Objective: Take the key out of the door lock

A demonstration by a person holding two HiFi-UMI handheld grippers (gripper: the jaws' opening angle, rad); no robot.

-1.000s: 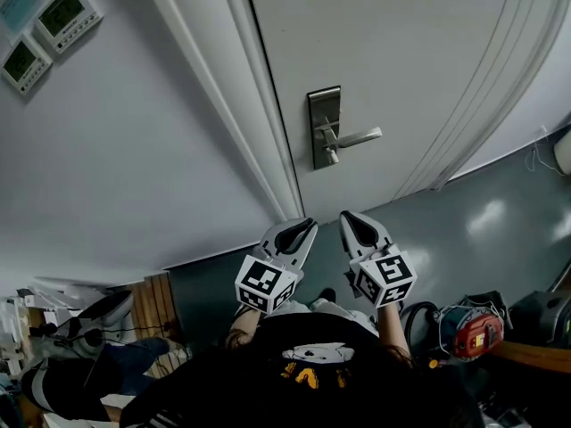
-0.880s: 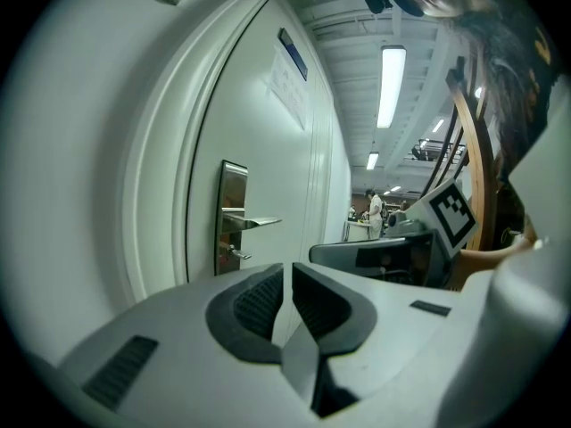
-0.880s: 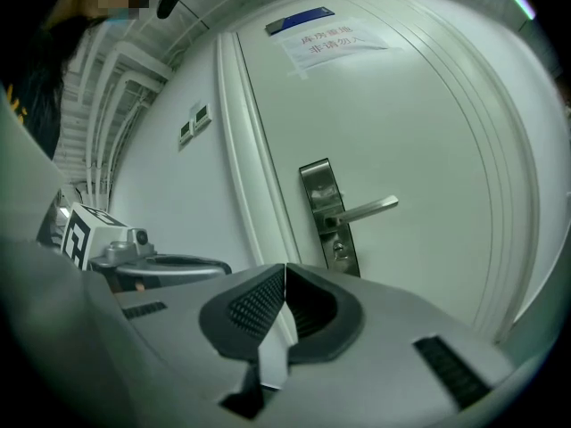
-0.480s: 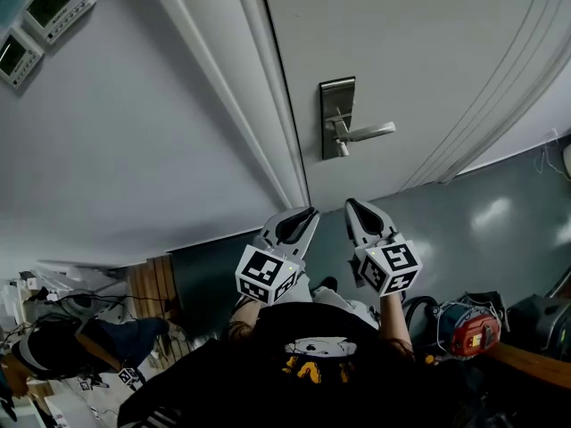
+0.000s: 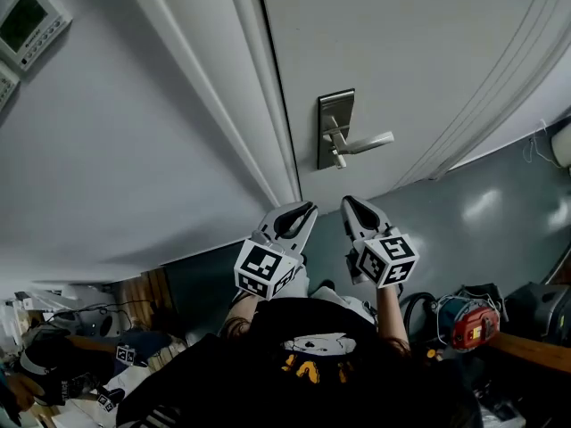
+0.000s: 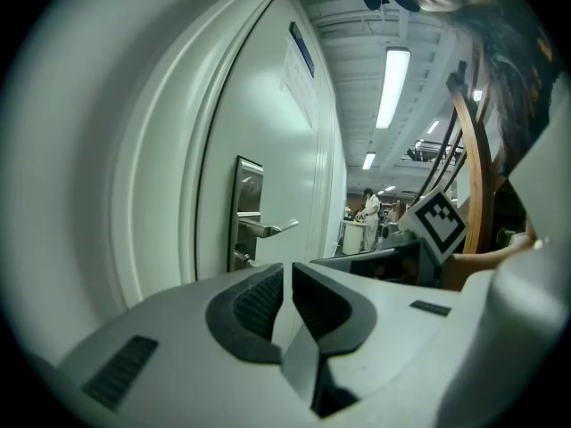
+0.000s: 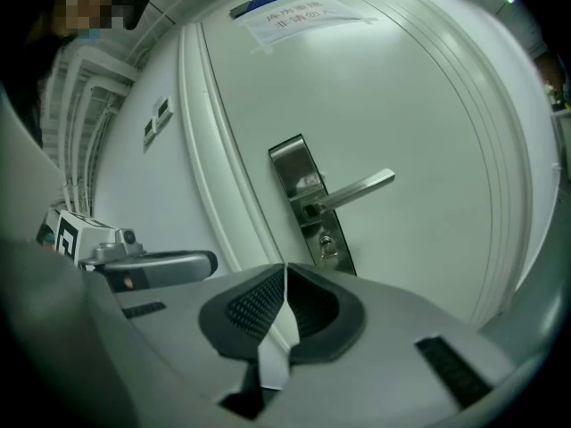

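Observation:
A white door [image 5: 419,52] carries a steel lock plate [image 5: 335,130] with a lever handle [image 5: 364,142] pointing right. Below the lever a small key [image 5: 339,160] sticks out of the lock. In the right gripper view the plate [image 7: 302,194] and the key [image 7: 327,243] lie straight ahead, well beyond the jaws. My left gripper [image 5: 302,210] and right gripper [image 5: 351,204] hang side by side below the plate, close to my body, both shut and empty. The left gripper view shows the plate [image 6: 247,208] from the side.
The door frame [image 5: 259,105] runs left of the lock. Wall control panels [image 5: 27,20] sit at the top left. A red device [image 5: 473,324] and cables lie on the floor at the right. A notice [image 7: 294,14] is taped high on the door. People stand far off [image 6: 368,205].
Both grippers have risen slightly and stay shut, side by side. The head view has shifted, so the wall panels have slid toward the upper left corner.

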